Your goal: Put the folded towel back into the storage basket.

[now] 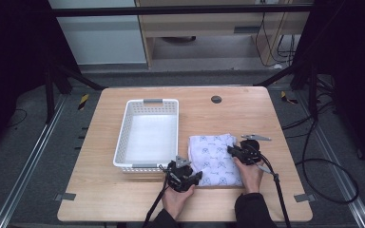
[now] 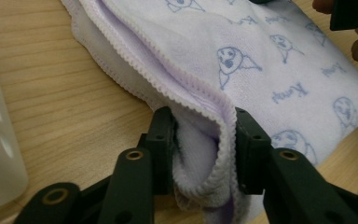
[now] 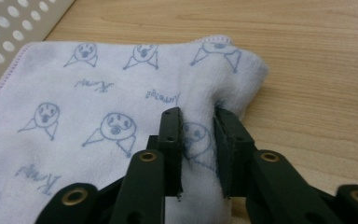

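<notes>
- The desk (image 1: 123, 199) is light wood with a small dark round fitting (image 1: 216, 99) near its far edge; it stands on grey floor between dark frame bars, with a pale cabinet and trailing cables beyond.
- A white perforated basket (image 1: 123, 137) with grey handles sits left of centre on the desk, its near rim just beside the left gripper.
- A folded white towel (image 1: 214, 156) printed with blue dog faces and script lies flat on the desk just right of the basket, between the two grippers.
- The left gripper (image 1: 184, 175), held in the person's left hand (image 1: 177, 197), is at the towel's near-left corner. In the left gripper view its fingers (image 2: 162, 140) are clamped on the layered, stitched edge (image 2: 205, 154), which bulges up between them.
- The right gripper (image 1: 244, 152), held in the right hand (image 1: 251, 173), is at the towel's right edge. In the right gripper view its fingers (image 3: 171, 135) pinch a raised ridge of cloth near the folded corner (image 3: 254, 67).
</notes>
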### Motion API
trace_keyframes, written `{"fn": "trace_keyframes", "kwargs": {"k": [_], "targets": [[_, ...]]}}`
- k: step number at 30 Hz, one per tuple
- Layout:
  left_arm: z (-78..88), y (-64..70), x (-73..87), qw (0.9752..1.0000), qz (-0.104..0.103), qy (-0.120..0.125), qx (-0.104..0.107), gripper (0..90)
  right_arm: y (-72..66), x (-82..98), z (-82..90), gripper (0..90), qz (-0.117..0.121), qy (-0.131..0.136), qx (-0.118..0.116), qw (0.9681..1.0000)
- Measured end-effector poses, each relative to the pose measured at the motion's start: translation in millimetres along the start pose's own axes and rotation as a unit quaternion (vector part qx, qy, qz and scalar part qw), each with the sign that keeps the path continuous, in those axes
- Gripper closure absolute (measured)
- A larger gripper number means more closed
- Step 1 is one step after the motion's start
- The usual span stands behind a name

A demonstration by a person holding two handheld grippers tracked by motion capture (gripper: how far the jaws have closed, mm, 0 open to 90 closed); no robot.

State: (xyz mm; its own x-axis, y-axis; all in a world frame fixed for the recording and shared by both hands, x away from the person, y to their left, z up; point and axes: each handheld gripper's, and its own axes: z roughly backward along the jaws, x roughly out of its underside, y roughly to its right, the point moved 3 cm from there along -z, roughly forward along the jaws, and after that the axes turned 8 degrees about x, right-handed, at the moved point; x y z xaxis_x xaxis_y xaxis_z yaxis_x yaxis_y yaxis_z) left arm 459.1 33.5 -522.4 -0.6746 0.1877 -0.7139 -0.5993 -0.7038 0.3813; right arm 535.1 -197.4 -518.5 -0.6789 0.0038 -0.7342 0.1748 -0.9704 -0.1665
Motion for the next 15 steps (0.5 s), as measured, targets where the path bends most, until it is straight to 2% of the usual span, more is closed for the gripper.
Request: {"fn": "trace_keyframes", "kwargs": {"k": [6,7,15], "targets": [[3.1,4.7,-1.0,0.9997,-0.018,0.007,-0.013,73.1,-1.7,-1.9,4.3,78.6,0.013,0.010,-0.001,0.9999],[5.9,5.3,-2.3,0.9995,-0.022,0.017,-0.014,73.5,-3.4,-3.5,9.1,78.8,0.015,0.017,-0.002,0.9998],[25.0,11.9,-15.1,0.9984,-0.038,0.043,0.000,74.5,-9.1,-16.4,31.1,78.9,0.025,0.041,-0.015,0.9987]]}}
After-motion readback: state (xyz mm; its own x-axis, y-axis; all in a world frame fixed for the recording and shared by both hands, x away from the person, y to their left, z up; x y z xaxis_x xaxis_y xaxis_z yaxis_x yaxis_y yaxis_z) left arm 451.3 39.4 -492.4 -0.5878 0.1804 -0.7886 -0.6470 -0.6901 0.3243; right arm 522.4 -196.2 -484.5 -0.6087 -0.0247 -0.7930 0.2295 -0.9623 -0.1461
